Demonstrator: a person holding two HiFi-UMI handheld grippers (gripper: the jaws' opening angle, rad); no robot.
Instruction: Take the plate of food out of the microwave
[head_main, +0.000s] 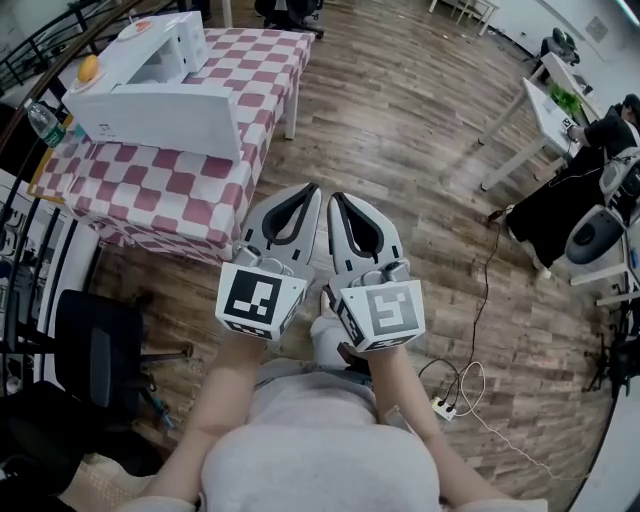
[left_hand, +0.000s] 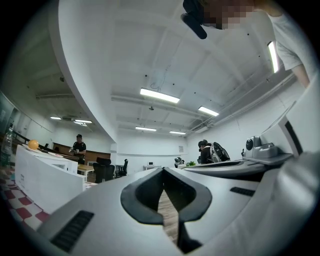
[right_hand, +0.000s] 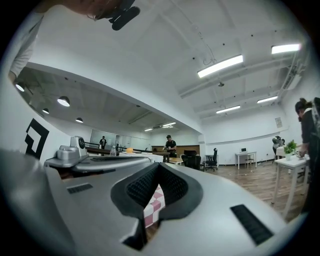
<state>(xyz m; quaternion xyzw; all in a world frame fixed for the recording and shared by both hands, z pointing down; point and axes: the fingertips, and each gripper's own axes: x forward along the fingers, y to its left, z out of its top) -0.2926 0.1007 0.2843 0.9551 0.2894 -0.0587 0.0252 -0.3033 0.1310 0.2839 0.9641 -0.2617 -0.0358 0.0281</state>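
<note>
Largest first: counter (head_main: 150, 190), checkered cloth, lies at 10–11 o'clock from my jaws, well apart, bare floor between. On it microwave (head_main: 150, 70), long axis running 8 to 2 o'clock, broad white face toward me; cannot tell if door open. My left gripper (head_main: 312, 190) and right gripper (head_main: 335, 198) side by side, both pointing 12 o'clock, jaws together on each, nothing between. Left gripper nearer microwave. No plate of food in view; I judge it inside microwave. Coming move: swing toward 10 o'clock.
</note>
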